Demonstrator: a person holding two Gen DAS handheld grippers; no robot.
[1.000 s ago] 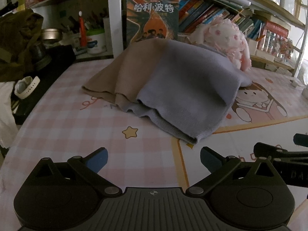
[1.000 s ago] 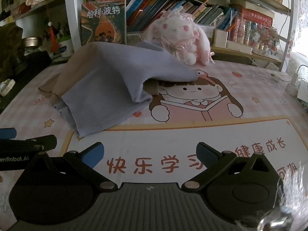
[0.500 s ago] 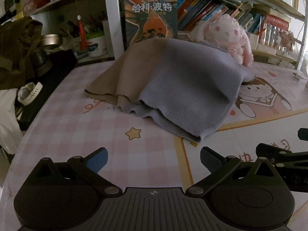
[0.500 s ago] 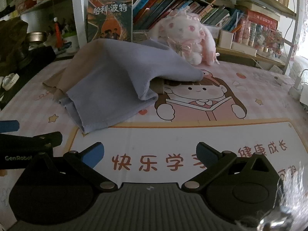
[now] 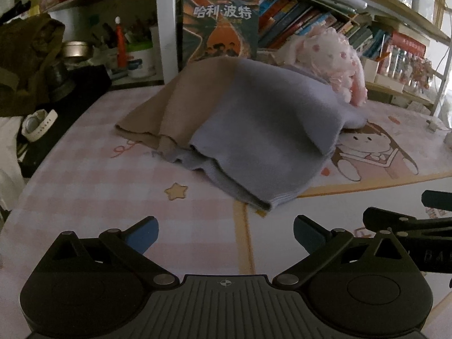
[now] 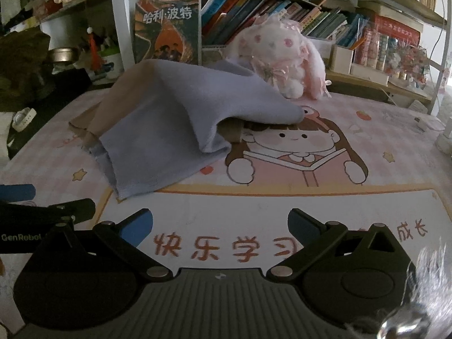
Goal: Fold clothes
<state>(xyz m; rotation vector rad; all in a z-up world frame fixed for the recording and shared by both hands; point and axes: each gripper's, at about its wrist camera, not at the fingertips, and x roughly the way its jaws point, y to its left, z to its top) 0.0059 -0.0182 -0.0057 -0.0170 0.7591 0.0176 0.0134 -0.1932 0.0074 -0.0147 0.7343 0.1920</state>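
Both the left gripper (image 5: 224, 233) and right gripper (image 6: 220, 227) gape wide, empty; the cloth (image 5: 254, 130) looks soft, limp, light; best pinched at its near hem corner.

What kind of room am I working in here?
Probably a child's study desk at home: a cartoon desk mat under the garment, shelves of books behind, and a plush bunny.

A lavender-and-tan garment (image 5: 254, 130) lies heaped on the pink checked desk (image 5: 84, 186). The left gripper (image 5: 226, 233) hovers near it, fingers (image 5: 142, 230) spread, empty.
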